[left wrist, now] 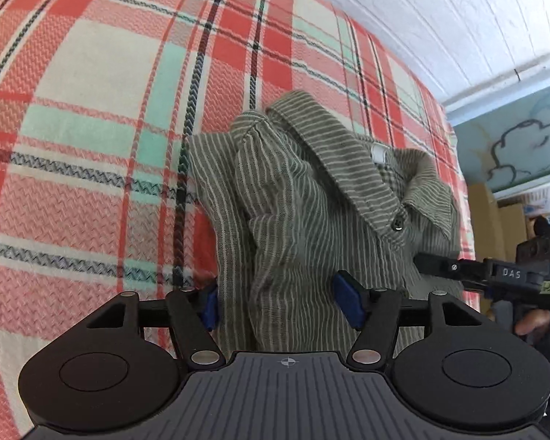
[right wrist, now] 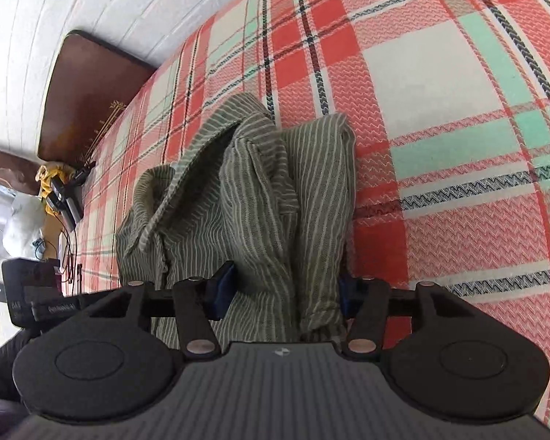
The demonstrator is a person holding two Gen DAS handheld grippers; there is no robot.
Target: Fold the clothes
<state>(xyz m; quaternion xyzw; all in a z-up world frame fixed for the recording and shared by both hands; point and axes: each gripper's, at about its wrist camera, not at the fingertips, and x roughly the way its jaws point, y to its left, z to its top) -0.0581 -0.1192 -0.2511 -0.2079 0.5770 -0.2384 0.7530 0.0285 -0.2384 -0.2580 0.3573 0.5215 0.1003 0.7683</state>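
the left gripper (left wrist: 281,302) was matte black, with two round flat discs on either side of a ribbed grey housing that carried a small crosshair mark at its front edge. black link arms pivoted on silver rivets, and each finger ended in a blue pad (left wrist: 348,302). the right gripper (right wrist: 280,293) had the same build: black discs, ribbed grey body, silver rivets, dark blue pads (right wrist: 222,290). seen from the left wrist, the right gripper showed a black bar with a screw head, white letters "das", a green light and a small yellow-black marker.
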